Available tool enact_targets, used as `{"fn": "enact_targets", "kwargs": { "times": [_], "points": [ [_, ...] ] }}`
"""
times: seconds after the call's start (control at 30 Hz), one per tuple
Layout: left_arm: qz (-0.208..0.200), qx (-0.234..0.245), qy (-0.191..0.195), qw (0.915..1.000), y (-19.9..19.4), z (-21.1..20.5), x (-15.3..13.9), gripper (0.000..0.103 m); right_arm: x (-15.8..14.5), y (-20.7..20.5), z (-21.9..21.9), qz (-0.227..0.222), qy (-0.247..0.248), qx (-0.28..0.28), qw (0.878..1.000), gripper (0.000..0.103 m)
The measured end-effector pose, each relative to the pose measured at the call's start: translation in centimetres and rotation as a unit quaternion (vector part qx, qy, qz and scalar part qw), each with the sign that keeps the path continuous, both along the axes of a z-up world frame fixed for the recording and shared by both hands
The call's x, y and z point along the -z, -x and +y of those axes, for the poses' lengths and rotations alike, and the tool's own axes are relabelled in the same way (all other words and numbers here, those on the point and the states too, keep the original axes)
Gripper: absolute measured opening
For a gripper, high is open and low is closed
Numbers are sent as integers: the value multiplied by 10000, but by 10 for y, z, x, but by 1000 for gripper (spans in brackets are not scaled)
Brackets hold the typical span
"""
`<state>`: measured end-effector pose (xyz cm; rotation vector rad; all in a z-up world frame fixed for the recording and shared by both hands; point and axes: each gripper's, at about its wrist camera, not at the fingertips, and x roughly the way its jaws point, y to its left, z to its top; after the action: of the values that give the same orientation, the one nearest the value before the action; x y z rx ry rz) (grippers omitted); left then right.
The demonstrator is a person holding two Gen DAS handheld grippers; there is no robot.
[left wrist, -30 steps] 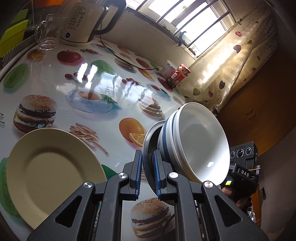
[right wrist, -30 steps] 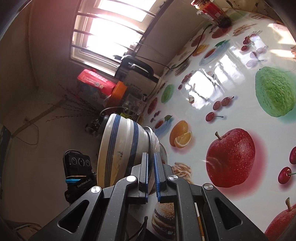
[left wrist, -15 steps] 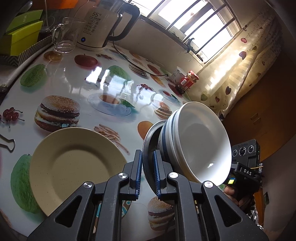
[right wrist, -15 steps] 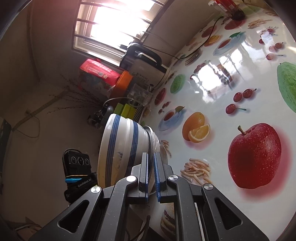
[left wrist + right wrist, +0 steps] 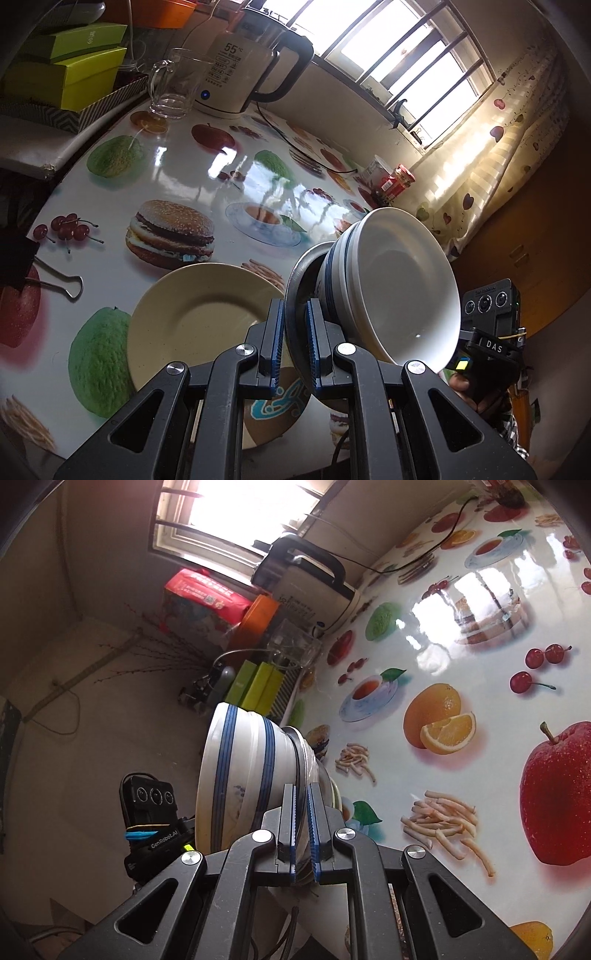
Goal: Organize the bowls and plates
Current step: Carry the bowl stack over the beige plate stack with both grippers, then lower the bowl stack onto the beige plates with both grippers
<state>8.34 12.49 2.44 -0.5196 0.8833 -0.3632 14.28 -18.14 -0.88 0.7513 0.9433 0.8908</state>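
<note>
Both grippers hold one stack between them, above the near table edge. My left gripper (image 5: pixel 294 343) is shut on the rim of a metal plate (image 5: pixel 300 273) that carries two nested white bowls with blue bands (image 5: pixel 395 284). My right gripper (image 5: pixel 303 827) is shut on the same metal plate (image 5: pixel 305 753) from the other side, the bowls (image 5: pixel 243 768) to its left. A cream plate (image 5: pixel 199 314) lies on the table just beyond my left gripper, with a patterned dish (image 5: pixel 277 413) partly hidden under the fingers.
The table wears a glossy fruit-and-burger print cloth (image 5: pixel 184 177). At its far edge stand a kettle (image 5: pixel 240 74), a glass mug (image 5: pixel 177 85), green boxes (image 5: pixel 74 70) and jars (image 5: pixel 395 181). A binder clip (image 5: pixel 44 280) lies at left.
Both grippers have carried the stack to the left along the table; the cream plate now sits nearer the middle of the left wrist view. The grip has not changed.
</note>
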Motion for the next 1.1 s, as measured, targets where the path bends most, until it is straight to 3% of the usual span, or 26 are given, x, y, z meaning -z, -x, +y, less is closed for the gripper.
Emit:
{"fn": "enact_targets", "kwargs": {
  "times": [0.57,1.1],
  "points": [
    [86,-399,-34,9992,12,41,9,11,8,-11,51,127,58,-378,9992,9],
    [272,-590,-52,9979,13,59,25,11,23,-15,72,311,150,-580,9977,9]
  ]
}}
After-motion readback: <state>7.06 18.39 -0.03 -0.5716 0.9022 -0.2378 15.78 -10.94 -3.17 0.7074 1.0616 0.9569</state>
